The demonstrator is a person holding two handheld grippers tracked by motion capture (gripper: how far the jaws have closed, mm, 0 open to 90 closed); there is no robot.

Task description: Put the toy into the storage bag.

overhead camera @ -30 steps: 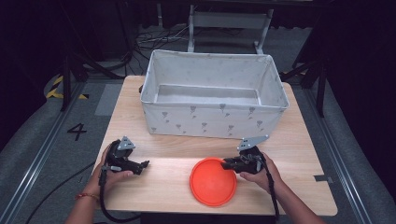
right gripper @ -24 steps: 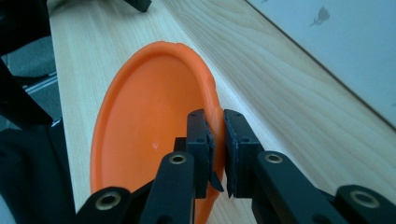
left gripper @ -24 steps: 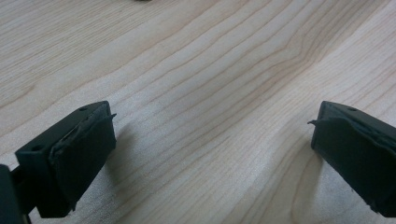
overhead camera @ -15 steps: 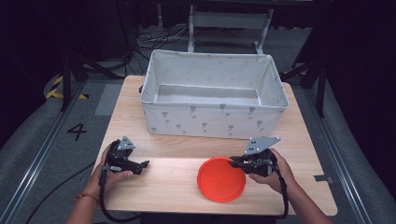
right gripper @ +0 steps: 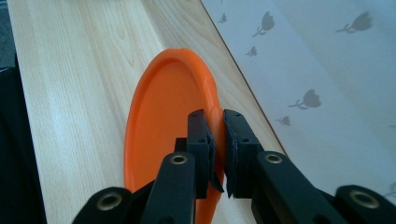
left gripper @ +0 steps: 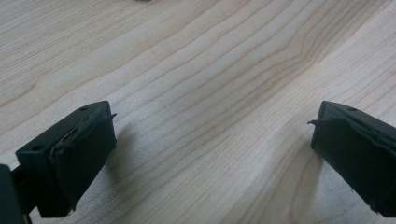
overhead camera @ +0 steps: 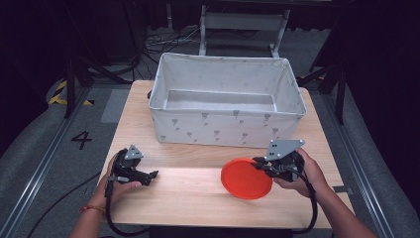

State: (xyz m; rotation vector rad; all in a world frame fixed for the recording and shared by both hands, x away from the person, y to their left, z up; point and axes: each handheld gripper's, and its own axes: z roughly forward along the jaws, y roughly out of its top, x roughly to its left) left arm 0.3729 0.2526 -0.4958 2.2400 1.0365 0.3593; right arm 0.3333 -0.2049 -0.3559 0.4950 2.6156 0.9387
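A: What is sitting on the left side of the table (overhead camera: 198,198)?

B: The left gripper (overhead camera: 148,176) is lying low on the wood, with a hand wrapping around it. In the left gripper view its jaws are standing wide apart, and just bare wood is showing between them.

A: And what is sitting in the middle?

B: A big white cloth box (overhead camera: 225,111) with little grey flowers on it is sitting toward the far side of the table. Nothing is showing inside it.

A: Where is the orange plate (overhead camera: 245,178)?

B: It is hanging in front of the box, toward the right. It is tilting, with its right side up.

A: Who is holding it?

B: The right gripper (overhead camera: 260,166) is pinching it. In the right gripper view (right gripper: 215,140) its jaws are squeezing tight on the plate's rim (right gripper: 215,114), one on each side. The box wall is showing just to the right of the plate there.
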